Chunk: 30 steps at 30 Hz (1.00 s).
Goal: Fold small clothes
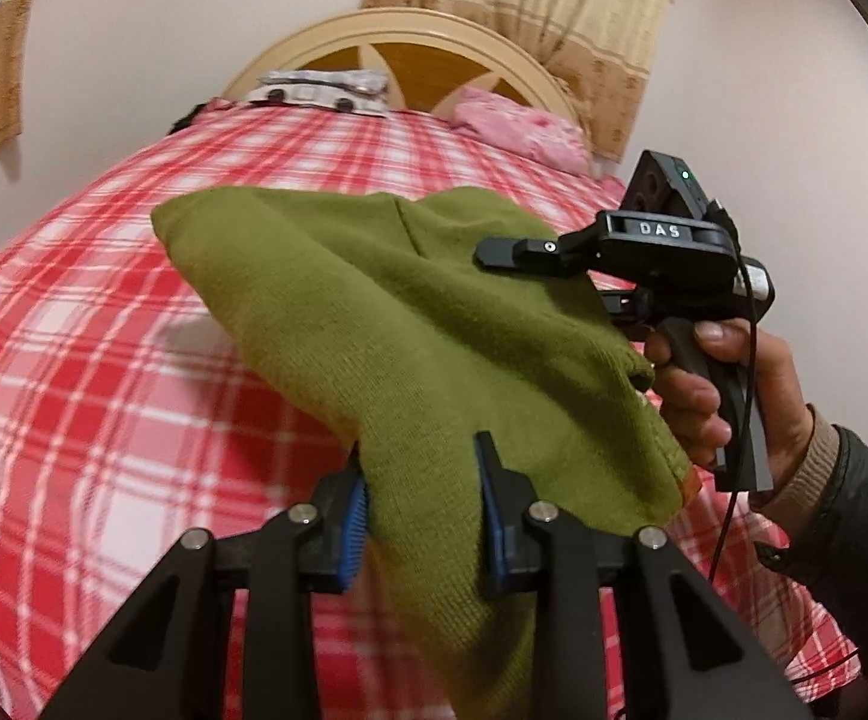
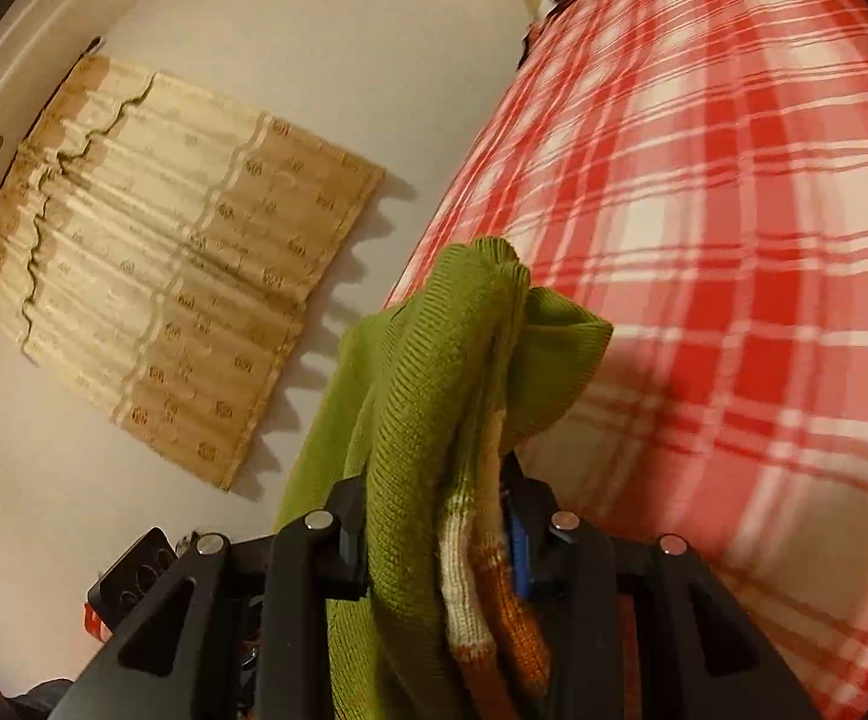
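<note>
Green knitted garment [image 1: 386, 312], orange-and-white trimmed, hangs bunched above checked bedspread [image 1: 104, 360].

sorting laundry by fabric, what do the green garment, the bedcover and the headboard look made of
Green garment: knit, probably wool or acrylic; matte, with ribbed loops and white and orange bands showing in the right wrist view.
Bedcover: woven cloth, likely cotton or a blend; flat red and white check, no sheen.
Headboard: seems wood, cream-painted frame around brown panels, slightly glossy.
</note>
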Available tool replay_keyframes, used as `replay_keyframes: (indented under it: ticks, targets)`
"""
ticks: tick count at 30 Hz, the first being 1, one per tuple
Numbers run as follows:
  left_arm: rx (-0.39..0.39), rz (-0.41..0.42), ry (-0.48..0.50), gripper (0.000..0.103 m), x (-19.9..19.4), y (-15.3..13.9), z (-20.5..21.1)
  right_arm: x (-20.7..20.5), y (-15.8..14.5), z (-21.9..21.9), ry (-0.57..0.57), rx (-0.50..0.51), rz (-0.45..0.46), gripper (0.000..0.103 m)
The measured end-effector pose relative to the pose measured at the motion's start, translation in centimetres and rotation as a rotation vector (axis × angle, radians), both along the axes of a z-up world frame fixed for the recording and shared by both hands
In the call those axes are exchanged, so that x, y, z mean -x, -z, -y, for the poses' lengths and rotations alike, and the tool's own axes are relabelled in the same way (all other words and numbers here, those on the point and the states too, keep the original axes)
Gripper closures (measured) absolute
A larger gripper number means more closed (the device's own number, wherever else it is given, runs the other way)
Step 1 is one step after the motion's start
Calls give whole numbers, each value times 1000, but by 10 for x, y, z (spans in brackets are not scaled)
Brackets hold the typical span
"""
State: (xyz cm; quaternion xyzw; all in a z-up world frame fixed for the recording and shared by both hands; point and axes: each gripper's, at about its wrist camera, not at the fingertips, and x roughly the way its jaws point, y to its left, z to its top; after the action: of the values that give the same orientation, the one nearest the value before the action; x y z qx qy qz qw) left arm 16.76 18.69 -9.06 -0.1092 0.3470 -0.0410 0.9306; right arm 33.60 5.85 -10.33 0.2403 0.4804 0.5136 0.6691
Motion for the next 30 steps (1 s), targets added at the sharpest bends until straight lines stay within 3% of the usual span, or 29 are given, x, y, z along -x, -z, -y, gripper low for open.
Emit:
replay_keyframes:
  ticks: [14, 30]
  targets:
    - [20, 1, -104, 70, 42, 9, -48, 26, 7, -94, -114, 43, 14, 69]
    - [42, -9, -140, 70, 75, 18, -60, 43, 15, -120, -157, 22, -18, 69]
